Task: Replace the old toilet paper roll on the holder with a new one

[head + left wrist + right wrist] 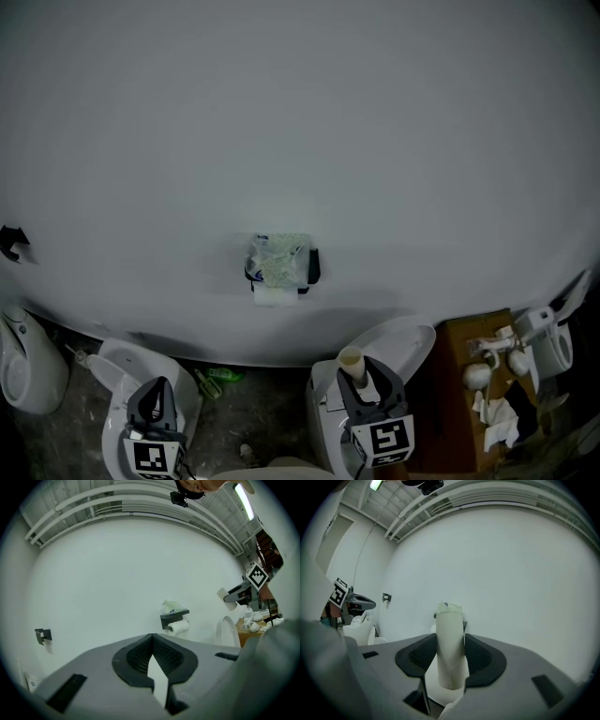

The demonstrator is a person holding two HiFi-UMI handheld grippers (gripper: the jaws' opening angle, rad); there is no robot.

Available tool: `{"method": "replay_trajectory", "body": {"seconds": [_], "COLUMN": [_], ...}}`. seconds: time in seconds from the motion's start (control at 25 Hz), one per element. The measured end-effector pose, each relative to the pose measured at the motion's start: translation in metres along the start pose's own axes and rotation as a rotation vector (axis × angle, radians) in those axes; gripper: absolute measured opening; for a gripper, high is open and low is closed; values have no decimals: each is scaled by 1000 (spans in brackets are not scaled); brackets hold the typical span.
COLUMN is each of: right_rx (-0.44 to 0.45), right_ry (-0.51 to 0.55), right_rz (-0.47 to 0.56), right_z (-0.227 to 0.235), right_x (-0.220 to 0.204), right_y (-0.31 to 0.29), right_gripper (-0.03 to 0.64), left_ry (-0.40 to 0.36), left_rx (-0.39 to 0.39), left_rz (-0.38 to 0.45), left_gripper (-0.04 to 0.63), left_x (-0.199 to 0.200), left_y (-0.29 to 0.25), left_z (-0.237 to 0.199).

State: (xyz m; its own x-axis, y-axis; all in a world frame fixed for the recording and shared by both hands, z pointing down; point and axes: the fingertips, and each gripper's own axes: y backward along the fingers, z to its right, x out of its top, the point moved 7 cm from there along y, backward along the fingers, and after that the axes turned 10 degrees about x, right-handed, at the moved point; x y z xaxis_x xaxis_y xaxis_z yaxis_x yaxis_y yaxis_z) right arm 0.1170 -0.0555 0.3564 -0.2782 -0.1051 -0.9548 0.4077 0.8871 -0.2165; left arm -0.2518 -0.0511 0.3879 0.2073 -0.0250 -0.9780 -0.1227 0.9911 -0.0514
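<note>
Straight ahead on the far wall hangs the toilet paper holder [313, 266]; the nearer right gripper [363, 378] clamps an upright cardboard tube [450, 653], the left gripper [158, 386] closed, empty.

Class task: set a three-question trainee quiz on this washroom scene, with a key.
1. True or false: the left hand-held gripper is shut and empty.
2. What does the right hand-held gripper hold? A) a cardboard tube B) a spray bottle C) nothing
3. Fill in: the wall holder carries a white paper ____.
Key: 1 true; 2 A; 3 roll.
</note>
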Motion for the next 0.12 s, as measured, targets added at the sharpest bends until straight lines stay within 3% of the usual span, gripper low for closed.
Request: {"method": "replay_trajectory", "body": {"seconds": [0.12], "right_rx": [6], "right_ry": [-5], "right_rz": [0], "right_z": [-2], "right_x": [0], "right_y": [-4], "right_gripper": [184], "left_ry": [-1], "left_rx": [-9], "left_rz": [1], "left_gripper": [6], "left_x": [-1], "left_y": [-3], "left_z": [1]}}
